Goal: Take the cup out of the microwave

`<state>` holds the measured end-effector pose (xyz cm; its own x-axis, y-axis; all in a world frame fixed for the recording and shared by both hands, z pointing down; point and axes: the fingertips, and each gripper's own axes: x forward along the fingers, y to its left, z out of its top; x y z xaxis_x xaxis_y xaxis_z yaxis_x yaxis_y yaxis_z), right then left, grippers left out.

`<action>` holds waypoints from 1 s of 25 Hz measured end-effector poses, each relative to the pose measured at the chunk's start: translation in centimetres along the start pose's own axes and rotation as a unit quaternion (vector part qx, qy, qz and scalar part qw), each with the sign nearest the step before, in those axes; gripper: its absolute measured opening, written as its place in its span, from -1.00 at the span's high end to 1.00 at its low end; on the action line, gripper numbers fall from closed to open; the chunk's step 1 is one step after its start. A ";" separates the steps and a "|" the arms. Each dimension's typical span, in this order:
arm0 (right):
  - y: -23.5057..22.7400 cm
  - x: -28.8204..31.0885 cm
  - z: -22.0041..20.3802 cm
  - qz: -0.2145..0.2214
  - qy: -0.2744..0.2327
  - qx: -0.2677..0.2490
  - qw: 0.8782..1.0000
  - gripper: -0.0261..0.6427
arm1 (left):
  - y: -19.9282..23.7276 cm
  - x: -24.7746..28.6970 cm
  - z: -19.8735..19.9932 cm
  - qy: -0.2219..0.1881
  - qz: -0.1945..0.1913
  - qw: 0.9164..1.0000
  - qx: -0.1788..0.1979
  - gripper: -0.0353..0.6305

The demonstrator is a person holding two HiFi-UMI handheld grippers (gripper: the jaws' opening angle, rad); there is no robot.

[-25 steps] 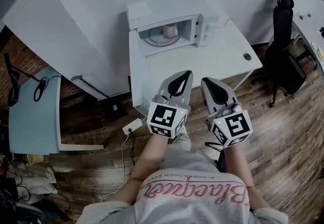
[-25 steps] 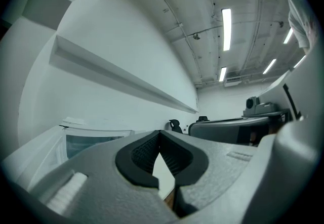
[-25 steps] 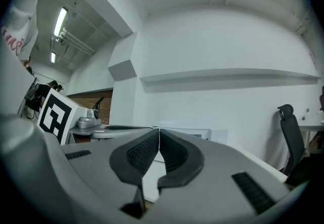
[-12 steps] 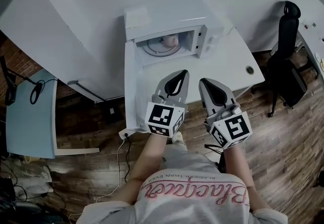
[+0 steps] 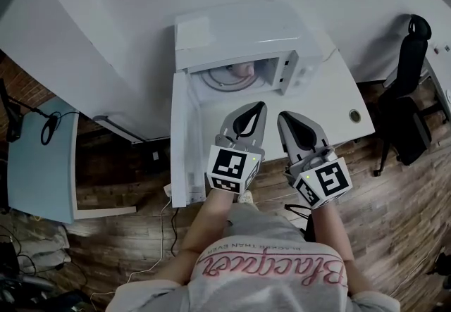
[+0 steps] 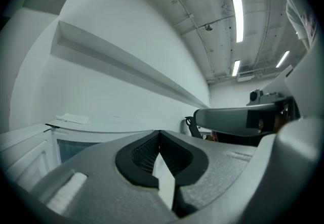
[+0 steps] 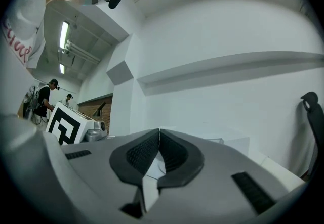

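We see only part of the pale pink cup [image 5: 242, 69] inside the open white microwave oven [image 5: 239, 32]: the oven's roof hides its top, and its shape is too small to tell. The same roof covers the far half of the round glass turntable [image 5: 218, 78]. The left gripper [image 5: 261, 106] and right gripper [image 5: 283, 117] hide part of the white counter [image 5: 331, 92]. In the right gripper view the black office chair [image 7: 314, 117] is cut by the picture's rim, and two far-off people [image 7: 48, 97] are too small to describe.

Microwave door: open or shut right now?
Open. The door stands swung out to the left, and the cup shows inside the microwave.
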<state>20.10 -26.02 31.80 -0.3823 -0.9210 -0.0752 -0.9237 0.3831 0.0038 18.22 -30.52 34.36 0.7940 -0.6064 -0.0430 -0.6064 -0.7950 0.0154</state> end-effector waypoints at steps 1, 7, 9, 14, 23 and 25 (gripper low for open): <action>-0.1 0.4 0.1 0.008 -0.006 0.003 1.000 0.89 | 0.5 0.3 -0.1 0.001 0.006 1.000 -0.001 0.89; -1.2 2.2 -0.4 0.028 -0.026 0.055 0.998 0.89 | 2.6 1.3 -1.0 0.005 0.022 1.000 -0.008 0.89; -1.5 2.5 -0.6 0.028 -0.030 0.074 0.996 0.89 | 3.0 1.3 -1.4 0.010 0.026 1.000 -0.005 0.89; -2.2 3.7 -1.8 0.017 -0.010 0.066 0.998 0.88 | 4.0 1.4 -1.8 0.013 0.030 0.999 0.000 0.89; -4.0 5.7 -3.7 -0.010 0.031 0.056 0.998 0.88 | 5.5 1.6 -2.4 0.005 0.053 0.999 -0.006 0.89; -4.3 6.4 -4.3 -0.009 0.039 0.056 0.998 0.87 | 6.0 1.7 -2.7 0.005 0.061 0.998 -0.006 0.89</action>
<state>21.53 -33.85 35.56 -0.3706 -0.9288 0.0027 -0.9234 0.3681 -0.1088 16.05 -36.35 37.07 0.7148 -0.6987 -0.0299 -0.6979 -0.7155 0.0324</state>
